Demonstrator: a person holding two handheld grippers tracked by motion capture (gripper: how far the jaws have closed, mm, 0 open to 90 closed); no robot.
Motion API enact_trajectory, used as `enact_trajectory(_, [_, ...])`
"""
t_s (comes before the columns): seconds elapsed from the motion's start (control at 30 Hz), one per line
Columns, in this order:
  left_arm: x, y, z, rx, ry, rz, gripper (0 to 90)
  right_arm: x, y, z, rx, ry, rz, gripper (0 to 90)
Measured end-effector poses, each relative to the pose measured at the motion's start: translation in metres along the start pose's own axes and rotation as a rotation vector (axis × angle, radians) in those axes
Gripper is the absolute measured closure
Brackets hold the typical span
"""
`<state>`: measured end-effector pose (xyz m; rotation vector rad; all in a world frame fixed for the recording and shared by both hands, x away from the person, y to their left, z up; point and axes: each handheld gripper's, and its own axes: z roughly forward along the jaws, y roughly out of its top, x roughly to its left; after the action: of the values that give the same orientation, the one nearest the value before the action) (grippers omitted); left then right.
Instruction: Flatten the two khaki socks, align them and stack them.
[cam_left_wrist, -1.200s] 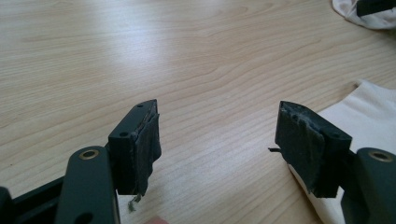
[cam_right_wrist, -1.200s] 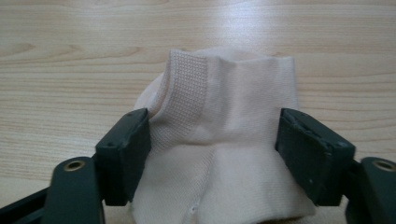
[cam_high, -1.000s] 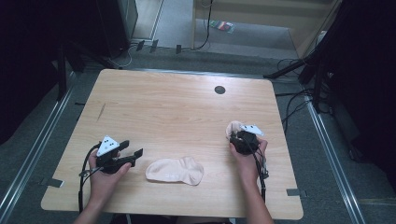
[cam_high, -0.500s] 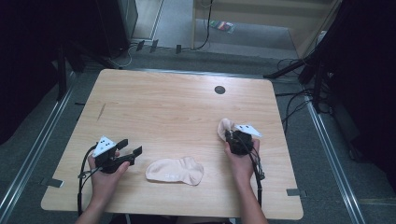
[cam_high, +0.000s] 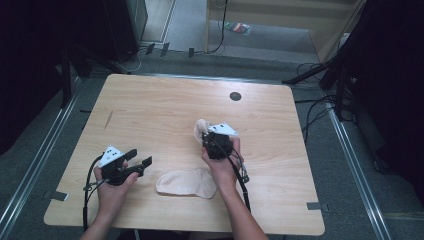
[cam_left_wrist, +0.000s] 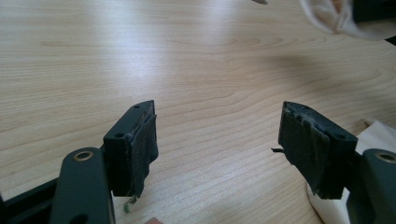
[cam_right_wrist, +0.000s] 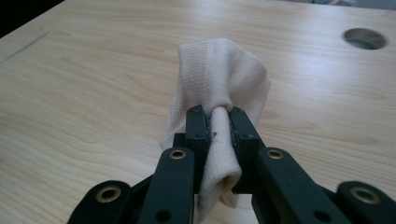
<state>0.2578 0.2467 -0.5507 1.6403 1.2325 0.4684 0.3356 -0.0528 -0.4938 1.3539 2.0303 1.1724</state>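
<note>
A beige sock (cam_high: 186, 183) lies flat near the table's front edge, between my two hands. My right gripper (cam_high: 206, 135) is shut on a second beige sock (cam_high: 201, 128) and holds it just above the table's middle. Its jaws have just been closing on that sock. In the right gripper view the cloth (cam_right_wrist: 224, 79) bunches up above the pinching jaws (cam_right_wrist: 219, 122). My left gripper (cam_high: 139, 158) stands open and holds nothing, to the left of the flat sock. In the left gripper view, bare wood shows between its jaws (cam_left_wrist: 219, 135), with the flat sock's edge (cam_left_wrist: 376, 133) at right.
The wooden table (cam_high: 160, 105) has a round cable hole (cam_high: 235, 96) near its far edge, also seen from the right gripper (cam_right_wrist: 364, 38). Cables and dark stands lie on the floor around the table. The far-left half of the tabletop is bare wood.
My right hand has carried its sock leftward from the table's right side toward the middle, lifting it a little. The left hand and the flat sock have stayed put.
</note>
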Motion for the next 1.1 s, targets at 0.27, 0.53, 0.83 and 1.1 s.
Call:
enact_trajectory(0.27, [0.000,0.000,0.000,0.004,-0.001,-0.004,28.8,0.031,-0.003,0.034,0.075,0.026,-0.023,81.2])
enact_trajectory(0.53, [0.001,0.000,0.000,0.001,-0.001,-0.007,28.7,0.037,-0.011,0.058,0.102,0.044,-0.074,64.1])
enact_trajectory(0.83, [0.002,0.001,0.000,0.001,-0.002,-0.014,28.8,0.036,-0.002,0.037,0.047,0.119,-0.047,69.4])
enact_trajectory(1.1, [0.002,0.001,0.000,0.005,0.001,-0.010,29.0,0.076,-0.013,0.053,0.152,0.177,-0.229,68.2])
